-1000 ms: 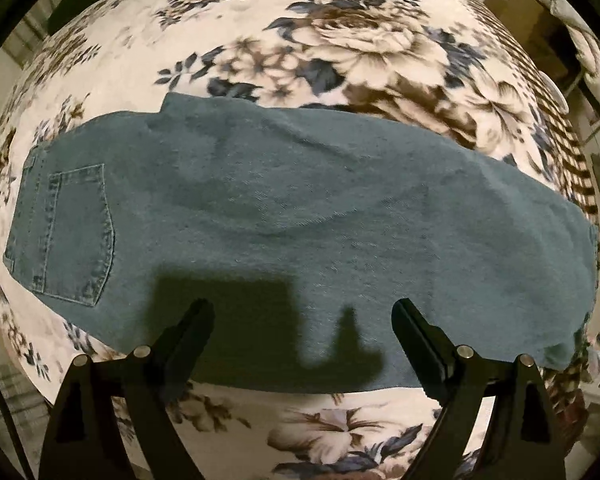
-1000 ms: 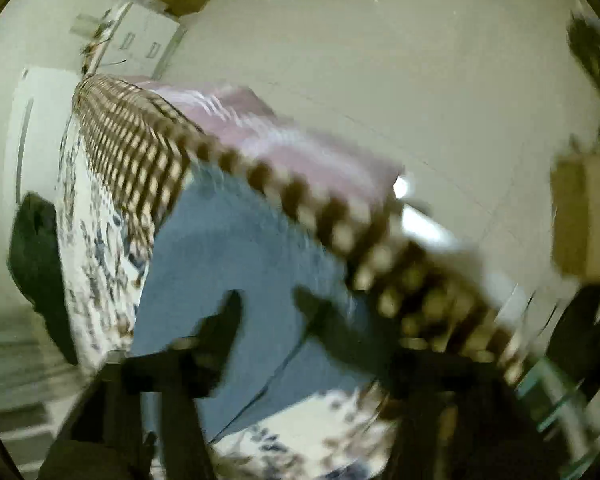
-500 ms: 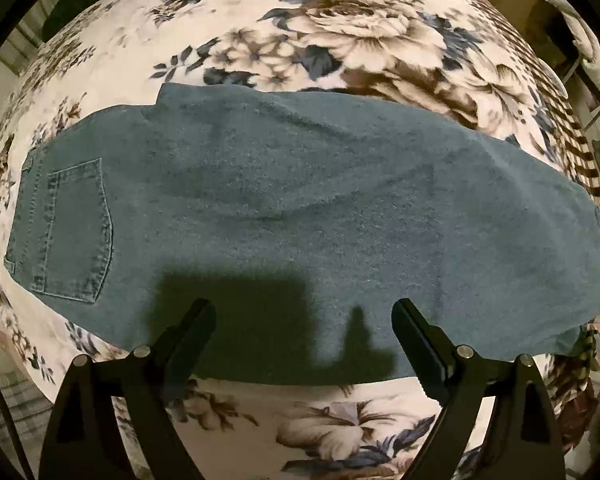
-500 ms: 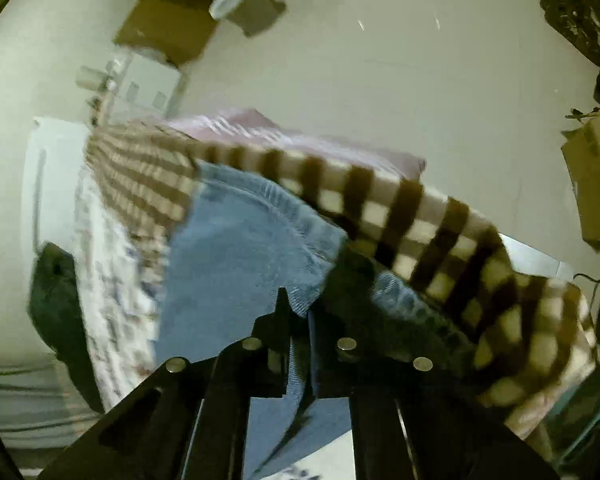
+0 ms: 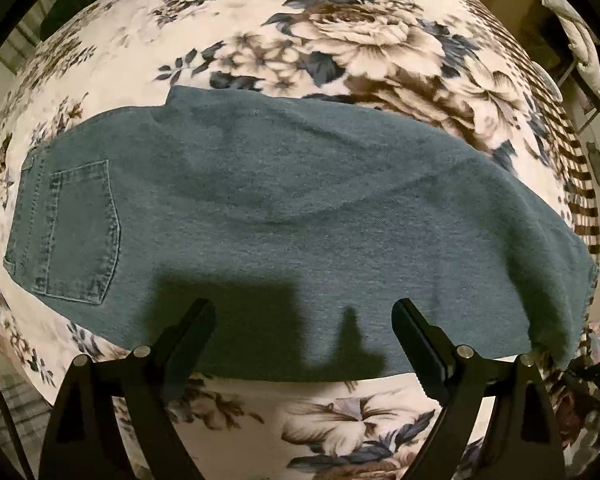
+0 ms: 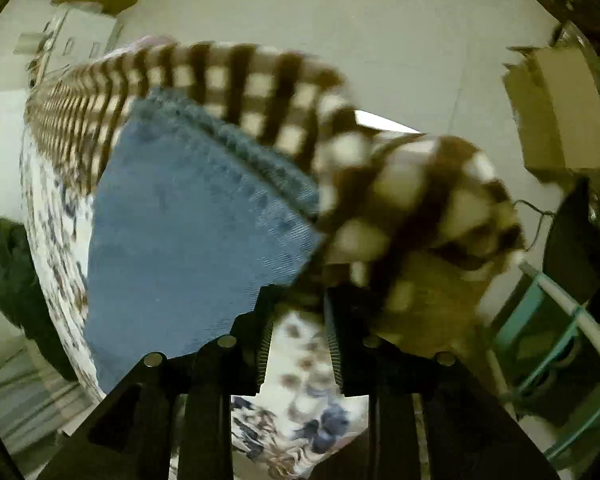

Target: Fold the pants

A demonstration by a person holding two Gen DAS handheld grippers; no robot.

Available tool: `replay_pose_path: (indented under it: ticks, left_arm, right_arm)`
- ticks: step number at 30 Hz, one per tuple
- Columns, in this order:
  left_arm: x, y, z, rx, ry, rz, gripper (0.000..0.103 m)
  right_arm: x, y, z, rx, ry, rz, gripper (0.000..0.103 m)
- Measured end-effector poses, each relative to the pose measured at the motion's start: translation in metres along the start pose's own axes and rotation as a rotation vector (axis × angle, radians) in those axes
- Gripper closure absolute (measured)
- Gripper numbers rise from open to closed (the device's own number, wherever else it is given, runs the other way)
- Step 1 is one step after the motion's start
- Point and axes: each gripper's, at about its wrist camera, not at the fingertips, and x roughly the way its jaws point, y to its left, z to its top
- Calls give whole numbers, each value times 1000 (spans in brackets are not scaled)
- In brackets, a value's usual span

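— Where were the pants (image 5: 284, 208) at that moment?

— Spread flat along the bed, on the floral blanket (image 5: 340, 40), already doubled lengthwise so one leg lay over the other. In the left wrist view the waist end with its back pocket (image 5: 80, 236) sat at the left, and the legs ran off to the right, toward the blanket's checked border (image 6: 228, 76).

— And the left tongs (image 5: 303, 336)?

— Spread wide, pointing straight down above the near edge of the denim, with nothing between the fingers. Their shadow fell on the cloth just ahead of them.

— The right tongs (image 6: 296, 312)?

— Those were down at the leg end, by the hem (image 6: 236, 152). The jaws had just been opening and stood partly apart (a narrow gap, not wide). In the gap I could see only floral blanket; the corner of the denim lay just beside the left finger, at its tip, and I couldn't tell whether it touched. The pads pressed on nothing.

— Anything else near there?

— The checked border bunched up just past the right finger, blurred. Beyond the bed's edge was pale floor (image 6: 380, 12) with a cardboard box (image 6: 560, 108) on it.
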Motion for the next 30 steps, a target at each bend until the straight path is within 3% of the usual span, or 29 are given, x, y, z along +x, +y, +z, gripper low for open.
replay_pose_path:
  ticks: [1,2,3,6,11,13,15,17,22,25,28,29,30]
  left_arm:
    - [0,0,-1,1,0,-2,12]
    - [-1,-1,-1,3,1,-8,12]
    - [-2,-3,-1,7,-1,-14,12]
    - [-7,-18,0,30,-19,-32,12]
    - [-8,-56,3,90,-34,-68,12]
    - [-8,-71,4,120,-38,-78,12]
    - [-9,-81,5,140,-44,-83,12]
    - [-11,-89,5,168,-55,-88,12]
    - [-10,-95,2,200,-59,-79,12]
    - [-4,-92,4,183,-39,-75,12]
    - [0,-87,6,180,-35,-67,12]
    - [2,-86,6,174,-30,-66,12]
    - [2,-84,7,168,-27,-66,12]
  right_arm:
    - [-9,2,2,-18,-33,-6,58]
    - [-24,10,7,-64,-92,-18,39]
    - [-33,16,11,-95,-125,1,28]
    - [-36,46,41,-218,-128,39,27]
    - [28,83,100,-361,28,-27,27]
    - [42,94,103,-427,64,-40,40]
    - [36,108,95,-513,19,-99,72]
    - [15,119,84,-564,-37,-119,80]
    - [-50,148,66,-632,-215,-69,81]
    - [-52,177,79,-676,-253,-107,84]
    - [-28,187,122,-639,-235,-173,85]
    - [-14,186,139,-615,-204,-246,84]
    - [-7,183,146,-584,-165,-262,84]
